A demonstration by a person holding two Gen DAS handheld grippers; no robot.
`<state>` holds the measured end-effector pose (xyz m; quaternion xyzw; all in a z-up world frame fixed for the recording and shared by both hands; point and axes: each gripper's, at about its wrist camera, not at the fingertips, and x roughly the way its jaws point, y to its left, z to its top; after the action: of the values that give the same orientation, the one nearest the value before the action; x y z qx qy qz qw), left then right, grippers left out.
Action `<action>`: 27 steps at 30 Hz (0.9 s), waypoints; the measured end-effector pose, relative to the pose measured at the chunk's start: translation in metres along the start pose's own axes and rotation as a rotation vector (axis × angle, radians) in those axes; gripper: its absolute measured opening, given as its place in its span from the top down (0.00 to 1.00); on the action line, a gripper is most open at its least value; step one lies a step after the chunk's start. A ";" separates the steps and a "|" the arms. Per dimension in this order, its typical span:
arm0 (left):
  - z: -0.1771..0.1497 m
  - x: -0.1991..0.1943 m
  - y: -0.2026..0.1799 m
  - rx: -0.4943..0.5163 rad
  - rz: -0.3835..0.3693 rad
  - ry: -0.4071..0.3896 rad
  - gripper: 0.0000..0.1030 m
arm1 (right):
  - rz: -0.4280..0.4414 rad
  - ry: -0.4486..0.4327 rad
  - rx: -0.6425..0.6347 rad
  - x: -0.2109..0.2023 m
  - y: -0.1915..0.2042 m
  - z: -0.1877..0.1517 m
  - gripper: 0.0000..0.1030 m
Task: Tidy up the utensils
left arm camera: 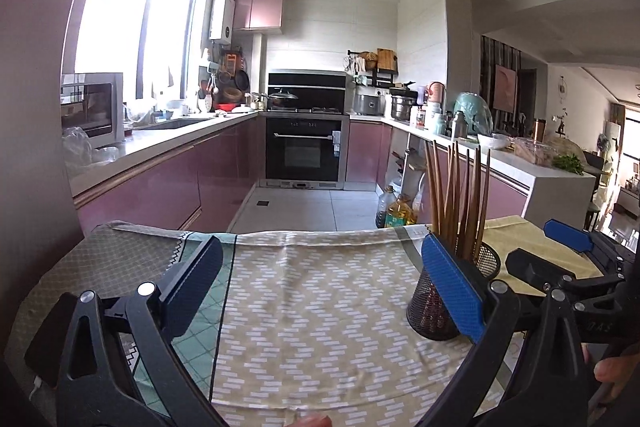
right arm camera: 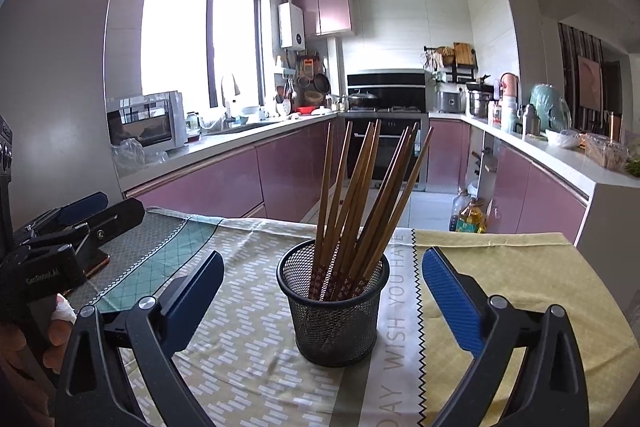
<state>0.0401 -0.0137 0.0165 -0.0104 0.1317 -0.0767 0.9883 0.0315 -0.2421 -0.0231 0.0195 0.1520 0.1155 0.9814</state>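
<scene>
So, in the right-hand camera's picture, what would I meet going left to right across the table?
The other gripper at the far left → this gripper's dark left finger → mesh cup holding the chopsticks → blue right finger → yellow cloth.

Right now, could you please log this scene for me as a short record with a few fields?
setting: kitchen, table under a patterned cloth
holder: black mesh cup, upright on the cloth
contents: wooden chopsticks standing in the cup, fanned out
left gripper: open, nothing between its jaws, cup just behind its right finger
right gripper: open, jaws either side of the cup, pads clear of it
loose utensils on the cloth: none seen
</scene>
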 end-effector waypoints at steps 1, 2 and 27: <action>-0.001 -0.002 0.000 0.003 0.015 -0.005 0.05 | -0.002 -0.005 -0.003 -0.002 0.001 -0.001 0.07; -0.001 -0.004 0.000 0.007 0.024 -0.007 0.05 | -0.004 -0.007 -0.004 -0.002 0.003 -0.001 0.07; -0.006 -0.027 -0.001 0.032 0.067 -0.046 0.05 | -0.002 -0.038 0.000 -0.015 0.012 -0.005 0.07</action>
<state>0.0125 -0.0104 0.0181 0.0081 0.1081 -0.0453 0.9931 0.0134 -0.2337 -0.0226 0.0215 0.1335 0.1141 0.9842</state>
